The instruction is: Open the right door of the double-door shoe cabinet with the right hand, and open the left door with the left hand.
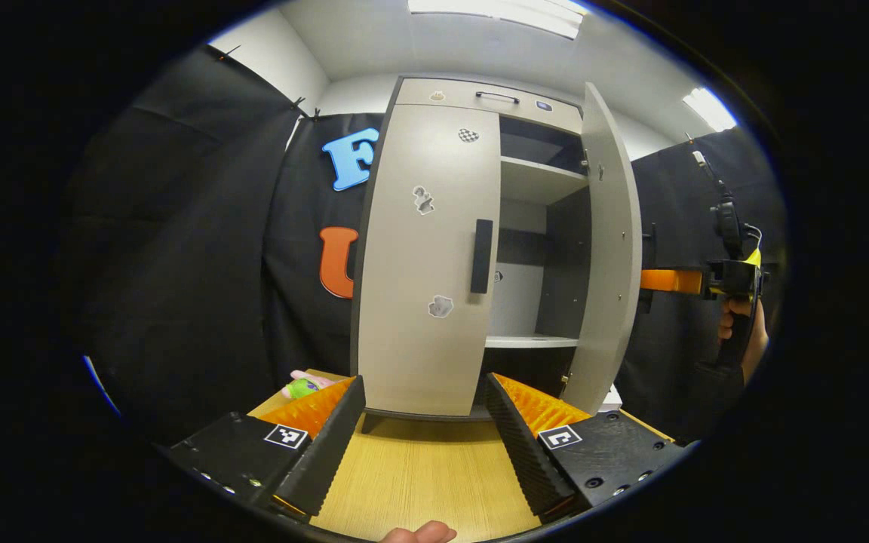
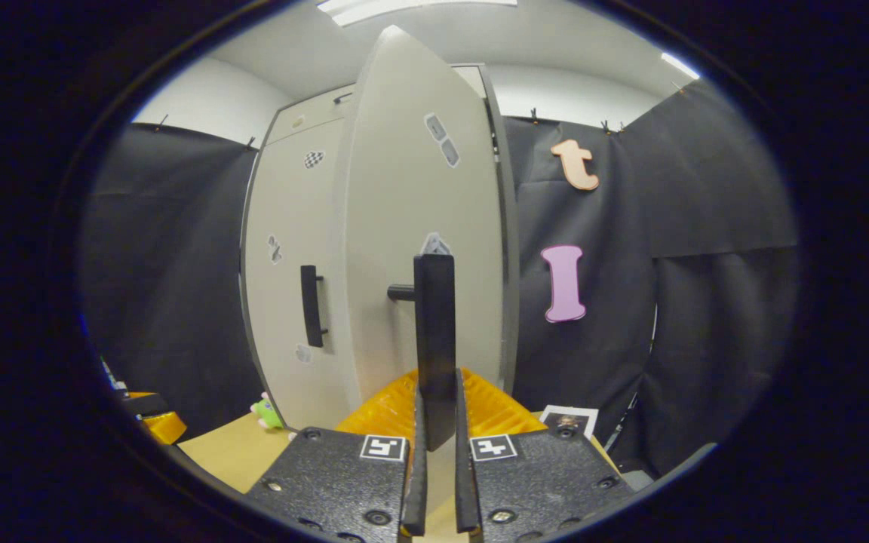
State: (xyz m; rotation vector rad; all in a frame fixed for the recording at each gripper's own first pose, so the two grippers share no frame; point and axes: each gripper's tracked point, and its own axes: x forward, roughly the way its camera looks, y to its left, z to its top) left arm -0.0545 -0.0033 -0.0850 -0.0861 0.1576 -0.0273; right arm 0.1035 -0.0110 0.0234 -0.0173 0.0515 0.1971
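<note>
Right tongs [image 2: 436,422] clamped on right door handle [image 2: 434,332], door swung open, left tongs [image 1: 425,422] spread wide, facing closed left door [image 1: 427,256] w/ handle [image 1: 481,256]

Bright ceiling light panels [image 1: 496,13] overhead (slight glare); sharp focus, fisheye-warped edges.

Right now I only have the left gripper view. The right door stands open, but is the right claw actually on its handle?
Observer: Yes. In the right gripper view the right claw is shut on the right door's handle, with both fingers pressing the black bar.
Operator: How is the left door's handle built, seen from that side?
Observer: The left door's handle is a bar held off the door on short posts, with a gap behind it.
</note>
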